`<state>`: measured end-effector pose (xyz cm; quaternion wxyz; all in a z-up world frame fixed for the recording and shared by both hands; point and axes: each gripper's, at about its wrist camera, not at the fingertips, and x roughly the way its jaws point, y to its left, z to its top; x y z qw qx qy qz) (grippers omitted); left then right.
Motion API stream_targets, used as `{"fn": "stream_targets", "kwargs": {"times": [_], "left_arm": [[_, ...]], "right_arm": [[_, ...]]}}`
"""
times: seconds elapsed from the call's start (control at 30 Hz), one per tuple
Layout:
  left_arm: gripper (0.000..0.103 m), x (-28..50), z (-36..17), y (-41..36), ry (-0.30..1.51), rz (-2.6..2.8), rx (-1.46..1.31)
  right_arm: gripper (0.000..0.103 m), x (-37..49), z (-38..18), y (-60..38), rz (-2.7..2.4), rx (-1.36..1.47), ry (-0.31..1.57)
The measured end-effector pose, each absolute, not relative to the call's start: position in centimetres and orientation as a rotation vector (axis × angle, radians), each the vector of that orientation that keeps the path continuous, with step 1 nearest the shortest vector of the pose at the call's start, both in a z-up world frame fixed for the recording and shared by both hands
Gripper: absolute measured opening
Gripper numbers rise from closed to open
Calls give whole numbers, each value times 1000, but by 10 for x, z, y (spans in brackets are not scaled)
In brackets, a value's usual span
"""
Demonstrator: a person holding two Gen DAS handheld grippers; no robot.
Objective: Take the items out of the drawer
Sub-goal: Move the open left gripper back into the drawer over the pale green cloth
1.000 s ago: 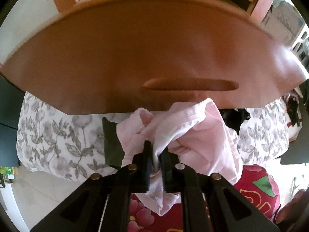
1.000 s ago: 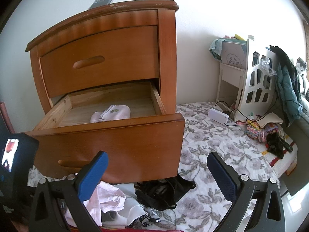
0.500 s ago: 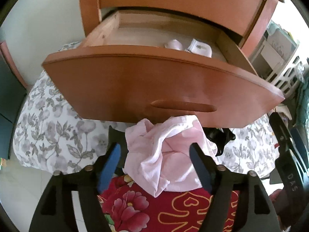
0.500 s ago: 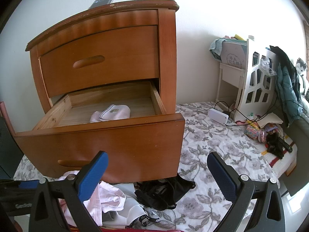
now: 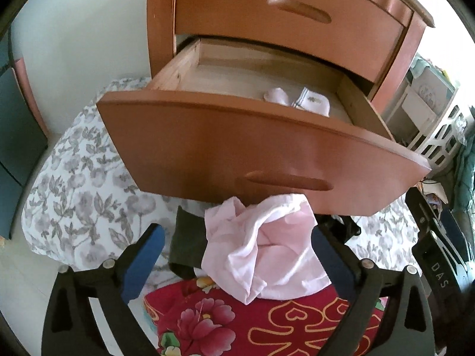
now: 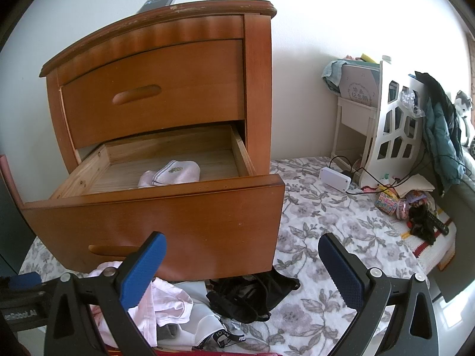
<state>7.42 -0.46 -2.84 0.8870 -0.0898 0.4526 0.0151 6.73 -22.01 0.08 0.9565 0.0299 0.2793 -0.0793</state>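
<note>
1. Left wrist view showed my left tool [image 5: 234,255] with its jaws just spread wide, released, the pink garment [image 5: 264,252] lying loose between them on the bed [image 5: 74,195].
2. Right wrist view showed my right tool [image 6: 242,262] open and empty above a black garment [image 6: 252,296].
3. Beyond, the drawer [image 6: 166,222] stood pulled out.
4. Inside it lay folded white socks [image 6: 175,173].

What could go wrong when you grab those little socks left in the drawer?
The socks lie behind the open drawer's tall front, so a gripper reaching in might bump it. Two socks lie touching, so one pinch may lift only one. The pink cloth sits heaped below the open left gripper and might snag.
</note>
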Motion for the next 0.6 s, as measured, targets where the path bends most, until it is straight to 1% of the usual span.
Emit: {"fn": "stream_targets", "kwargs": {"times": [0.6], "left_arm": [[100,73,-3,7,797,-30,-285]], "right_arm": [[103,67,0,-220,-160,60,568]]}}
